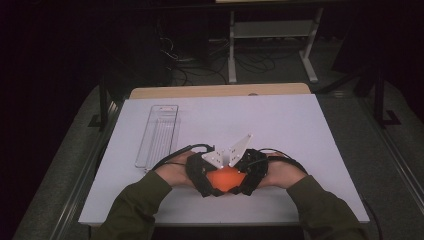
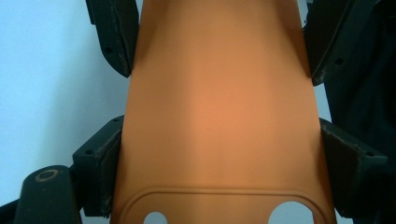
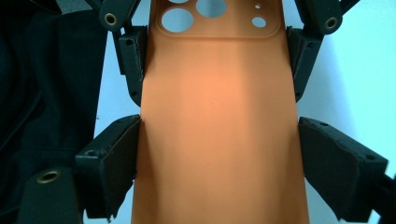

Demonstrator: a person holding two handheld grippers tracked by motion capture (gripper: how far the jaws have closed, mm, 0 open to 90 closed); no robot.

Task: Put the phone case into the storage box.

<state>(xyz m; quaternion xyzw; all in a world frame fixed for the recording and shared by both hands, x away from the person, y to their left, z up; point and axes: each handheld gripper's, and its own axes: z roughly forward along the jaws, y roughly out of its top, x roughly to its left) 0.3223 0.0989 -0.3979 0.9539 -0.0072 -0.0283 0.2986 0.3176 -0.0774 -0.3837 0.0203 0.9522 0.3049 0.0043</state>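
While spanning the white rectangular bench [image 1: 280, 125], near its front edge, sits the orange soft silicone phone case [image 1: 226, 179]. Pinched across its width from opposite ends by left tool [image 2: 219, 144] and right tool [image 3: 217, 154], both closed on it, likely to keep it taut. Clear plastic tray [image 1: 159, 135] lying apart, toward the left edge.

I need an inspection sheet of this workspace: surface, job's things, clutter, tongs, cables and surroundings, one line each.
Surface: white board on a wooden table.
Job's things: orange phone case held between both tongs, camera cutouts at the left tongs' end.
Clutter: clear tray at the left, far from the hands.
Tongs: left tongs and right tongs each clamp the case's sides.
Cables: black cables trail from the tongs.
Surroundings: dark room, desk frame and floor wires behind.
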